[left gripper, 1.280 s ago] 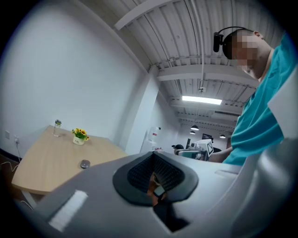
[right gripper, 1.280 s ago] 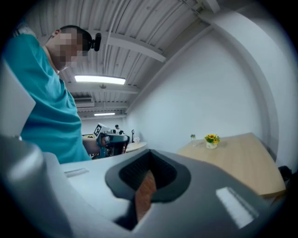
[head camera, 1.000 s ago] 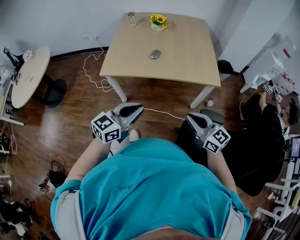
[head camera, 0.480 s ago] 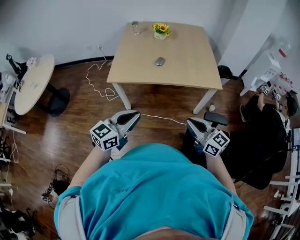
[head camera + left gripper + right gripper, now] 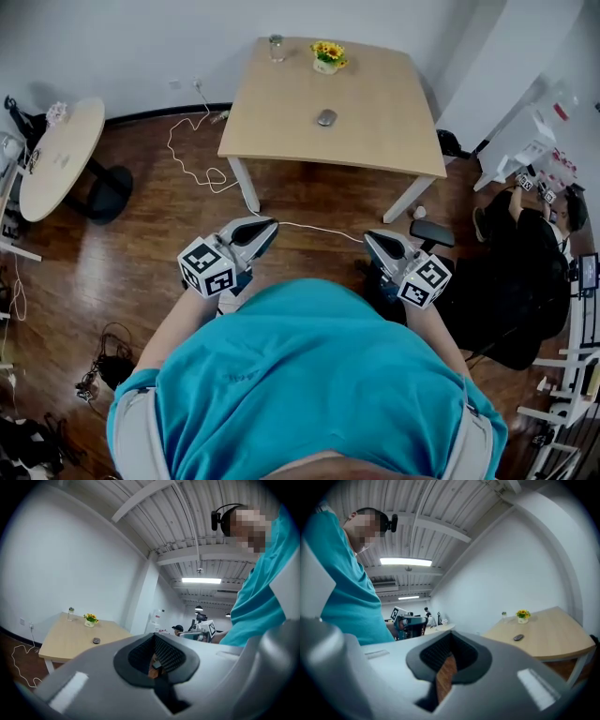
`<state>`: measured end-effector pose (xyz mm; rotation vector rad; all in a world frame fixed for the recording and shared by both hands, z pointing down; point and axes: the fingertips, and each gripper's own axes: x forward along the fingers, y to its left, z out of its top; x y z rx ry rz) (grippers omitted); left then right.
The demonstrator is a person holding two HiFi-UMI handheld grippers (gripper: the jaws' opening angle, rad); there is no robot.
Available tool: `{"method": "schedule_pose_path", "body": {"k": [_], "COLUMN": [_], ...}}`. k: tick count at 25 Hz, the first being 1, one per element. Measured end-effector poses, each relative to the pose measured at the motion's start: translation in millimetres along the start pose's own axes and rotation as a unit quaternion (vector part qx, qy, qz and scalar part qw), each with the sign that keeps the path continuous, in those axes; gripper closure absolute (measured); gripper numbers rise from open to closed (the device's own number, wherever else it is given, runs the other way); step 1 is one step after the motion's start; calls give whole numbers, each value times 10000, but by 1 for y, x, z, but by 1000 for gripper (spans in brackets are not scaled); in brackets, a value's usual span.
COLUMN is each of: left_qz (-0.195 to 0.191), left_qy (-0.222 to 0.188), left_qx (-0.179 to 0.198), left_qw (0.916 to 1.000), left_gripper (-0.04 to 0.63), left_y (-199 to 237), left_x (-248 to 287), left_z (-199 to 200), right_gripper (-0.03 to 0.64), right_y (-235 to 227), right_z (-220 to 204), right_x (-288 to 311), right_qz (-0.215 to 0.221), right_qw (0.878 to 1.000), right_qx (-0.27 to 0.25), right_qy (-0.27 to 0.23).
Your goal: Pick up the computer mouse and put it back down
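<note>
1. Near the top centre of the head view, the computer mouse [image 5: 326,117] lies on the bare wood of the square table [image 5: 281,141], nothing touching it.
2. Behind it, along the table's upper edge, stand a small pot of yellow flowers [image 5: 327,56] and, to the left of that, a glass jar [image 5: 277,47]; both are well apart from the mouse.
3. At lower centre, the left gripper [image 5: 267,225] and the right gripper [image 5: 373,239] are held level over the dark wooden floor [image 5: 141,262], well short of the table and pointing toward it.
4. Seen in its own view, the left gripper has its jaws pressed together, with only a scrap of floor showing at the notch between the ribbed pads [image 5: 168,653]; it has hold of nothing.
5. Seen in its own view, the right gripper's jaws are drawn together but for a thin slit through which floor shows; nothing stands between them.
6. A white cable [image 5: 187,159] trails in loops across the floor left of the table.
7. At the left edge stands a round table [image 5: 56,155].
8. At the right edge, a second person [image 5: 534,244] in dark clothes sits beside white racks.
</note>
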<state>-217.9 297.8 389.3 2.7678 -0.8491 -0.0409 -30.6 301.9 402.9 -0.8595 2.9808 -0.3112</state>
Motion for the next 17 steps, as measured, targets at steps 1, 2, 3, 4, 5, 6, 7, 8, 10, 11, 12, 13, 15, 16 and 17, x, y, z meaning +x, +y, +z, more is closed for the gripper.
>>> {"method": "schedule_pose_path", "body": {"k": [1,2,3,4,5,6,7,8,10,11,12,13,15,16,17], "left_qz": [-4,-10,-18,-24,-24,-14,-3,5,31,46,53,46,21,15,12], "left_qy": [-18,-29,-30,-25,-17,-14,-11,-8,-21,-35,-44,-43,-27,-21,-17], "left_qx": [4,13,27,44,57,61,63,64,43,24,16,24,51,55,54], "left_qw": [10000,10000,10000,10000,10000,10000,10000,10000,10000,10000,10000,10000,10000,10000,10000], "left_gripper": [591,591,591,591,591,591,591,591,591,591,591,591,591,591,591], "left_y": [-1,-3,-4,-5,-5,-5,-4,-3,-3,-3,-4,-4,-5,-6,-7], "left_x": [0,1,1,1,0,0,-1,-3,-3,-3,-2,-1,-1,0,-1], "left_z": [1,1,1,0,-1,-1,-2,-2,-1,-1,0,-1,-3,-4,-5], "right_gripper": [615,615,615,615,615,615,615,615,615,615,615,615,615,615,615], "right_y": [0,0,0,0,0,0,0,1,1,0,0,-1,0,0,0], "right_z": [0,0,0,0,-1,-1,-1,-1,-1,0,0,0,-2,-2,-3], "right_x": [0,-1,-2,-3,-3,-3,-3,-3,-3,-3,-4,-4,-4,-4,-5], "right_qz": [1,-2,-7,-11,-13,-10,-3,6,20,22,26,34,51,56,60], "right_qw": [10000,10000,10000,10000,10000,10000,10000,10000,10000,10000,10000,10000,9999,9999,9999], "right_qx": [-14,-24,-28,-29,-29,-29,-31,-34,-42,-45,-48,-51,-62,-68,-75], "right_qy": [13,23,27,28,29,30,32,35,45,51,56,57,67,76,85]}}
